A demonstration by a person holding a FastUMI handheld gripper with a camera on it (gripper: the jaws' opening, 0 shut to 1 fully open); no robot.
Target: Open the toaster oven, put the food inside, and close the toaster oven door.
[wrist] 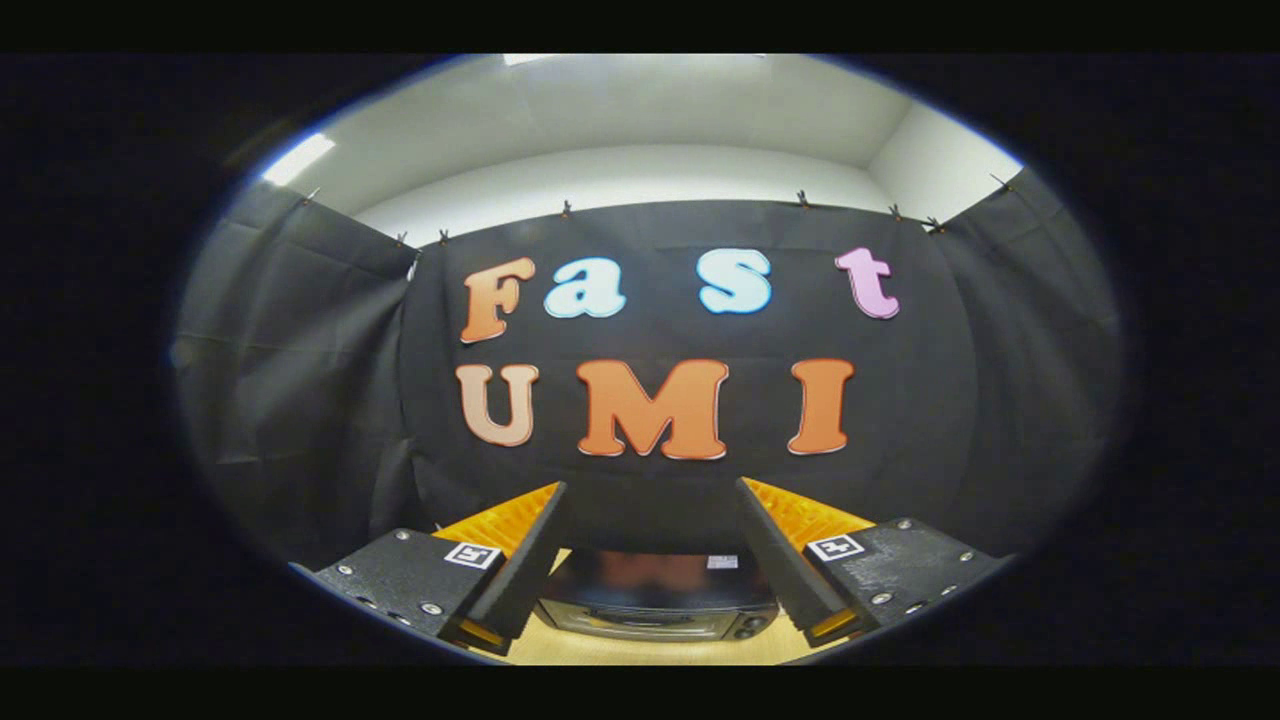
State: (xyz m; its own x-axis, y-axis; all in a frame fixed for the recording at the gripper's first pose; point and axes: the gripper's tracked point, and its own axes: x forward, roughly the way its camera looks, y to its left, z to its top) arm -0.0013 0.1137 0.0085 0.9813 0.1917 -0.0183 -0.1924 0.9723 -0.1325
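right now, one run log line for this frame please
stage: approach | gripper: open, holding nothing | black glossy-topped toaster oven: on tan tabletop, between and beyond fingers, untouched | door: cannot tell

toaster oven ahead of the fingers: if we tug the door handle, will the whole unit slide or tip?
Likely slides before it tips: the dark, glossy-topped toaster oven looks low and wide, sitting flat on the pale wooden table. That smooth surface probably offers little grip. The gripper hangs open, fingers spread, touching nothing. Feet and weight can't be judged from here.

glossy toaster oven top, seemingly metal, on a smooth wood-look table.
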